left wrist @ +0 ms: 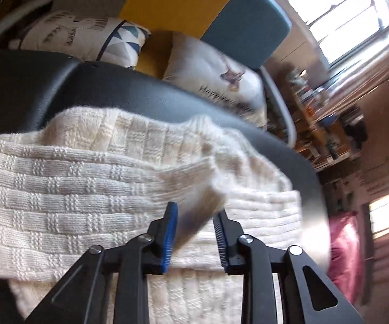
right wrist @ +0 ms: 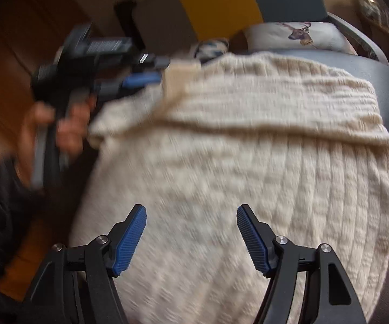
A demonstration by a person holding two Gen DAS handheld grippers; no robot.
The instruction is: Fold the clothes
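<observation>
A cream knitted sweater lies spread on a black padded surface, with one part folded over the body. My left gripper has its jaws partly apart; a blurred folded edge of the sweater sits loosely between the blue pads. In the right wrist view the left gripper is at the sweater's far left edge, held by a hand. My right gripper hovers open over the near part of the sweater with nothing between its fingers.
Behind the black surface stand patterned cushions and a deer-print cushion against a yellow and teal backrest. Cluttered shelves, bright windows and a pink item are to the right. Brown wood is to the left.
</observation>
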